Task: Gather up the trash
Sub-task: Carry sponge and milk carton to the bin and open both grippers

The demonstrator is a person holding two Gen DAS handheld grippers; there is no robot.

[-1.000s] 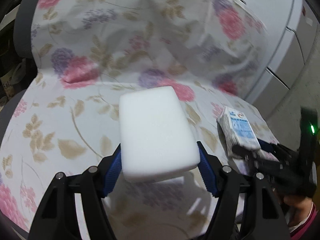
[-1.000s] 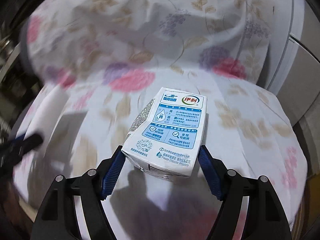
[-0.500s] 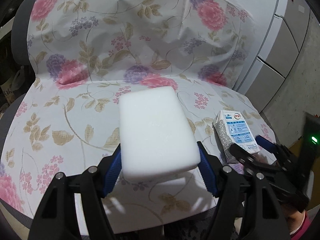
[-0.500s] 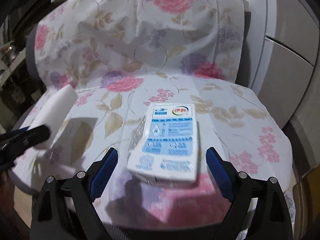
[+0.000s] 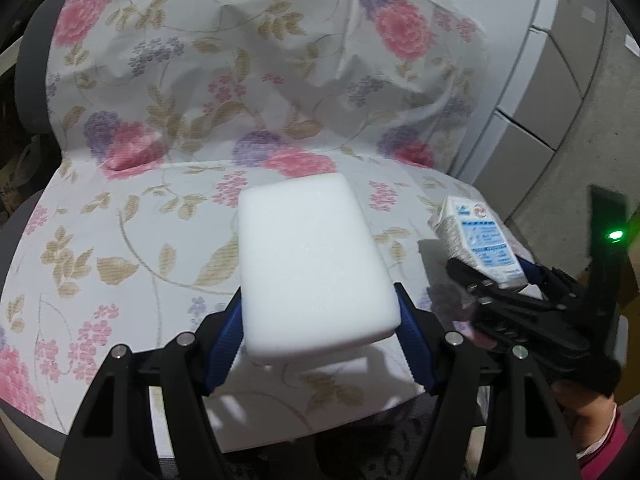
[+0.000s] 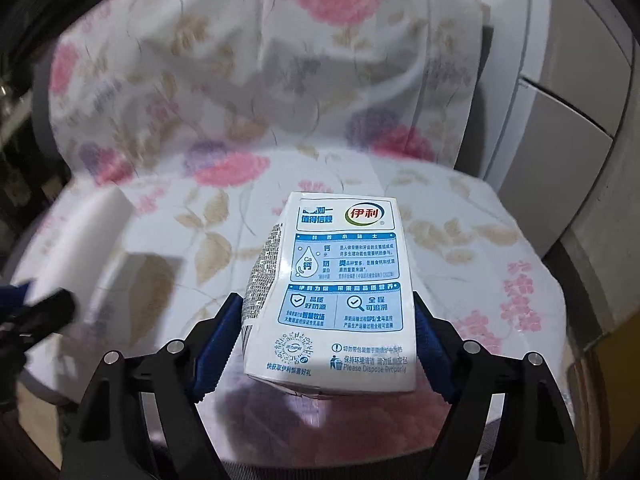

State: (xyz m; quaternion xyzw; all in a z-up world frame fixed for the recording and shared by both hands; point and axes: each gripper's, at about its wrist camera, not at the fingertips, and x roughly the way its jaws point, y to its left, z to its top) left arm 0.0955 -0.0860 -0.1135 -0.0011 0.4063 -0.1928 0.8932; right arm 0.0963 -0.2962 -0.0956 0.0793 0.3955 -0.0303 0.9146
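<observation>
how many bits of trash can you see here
2. A white foam block sits between the left gripper fingers, and a milk carton between the closing right gripper fingers, over the floral-covered chair. Others may be hidden.

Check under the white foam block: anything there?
Under the foam block, clamped in the left gripper: only floral cloth and the block's shadow. Cloth directly behind the block is hidden.

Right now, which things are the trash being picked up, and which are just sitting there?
Trash being collected:
- white foam block, gripped by the left gripper
- milk carton, between the closing jaws of the right gripper

Just there:
- flowery cloth over the chair
- grey cabinet
</observation>
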